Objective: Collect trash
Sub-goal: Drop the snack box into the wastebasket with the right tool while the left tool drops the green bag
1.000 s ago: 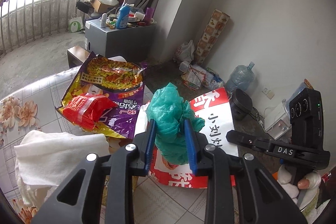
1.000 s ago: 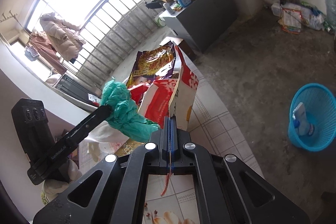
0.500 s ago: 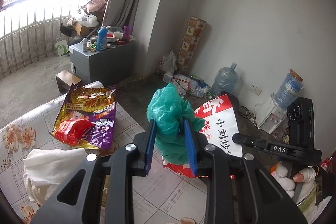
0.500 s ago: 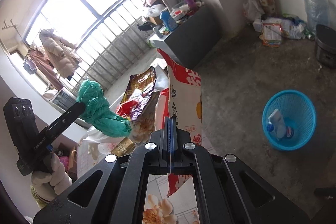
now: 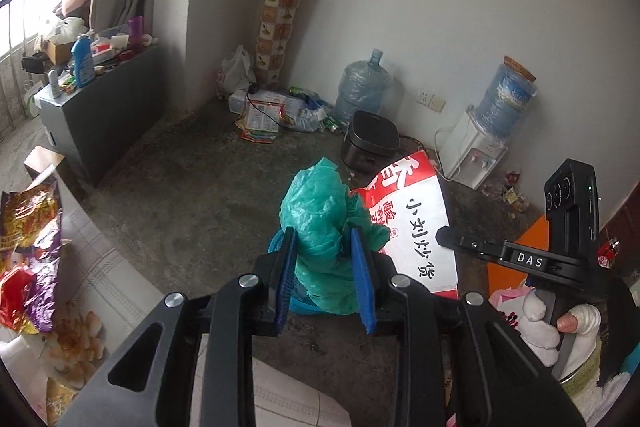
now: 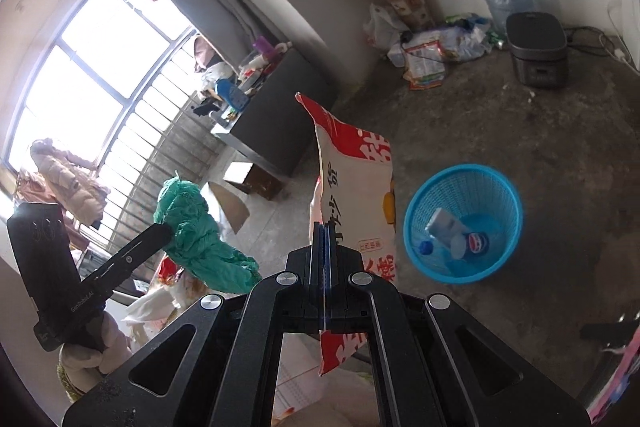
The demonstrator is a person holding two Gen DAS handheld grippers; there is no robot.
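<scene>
A crumpled green plastic bag [image 5: 326,227] is clamped between the blue pads of the left gripper [image 5: 325,281]. A red-and-white snack packet [image 6: 352,187] is pinched by the fully closed right gripper [image 6: 324,267], held just left of the blue basket [image 6: 500,195] on the floor.

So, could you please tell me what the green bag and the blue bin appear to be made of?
Green bag: thin, soft plastic film, semi-matte; it crumples into fine wrinkles between the left gripper's pads. Blue bin: probably rigid moulded plastic, slightly glossy, with open lattice walls.
</scene>
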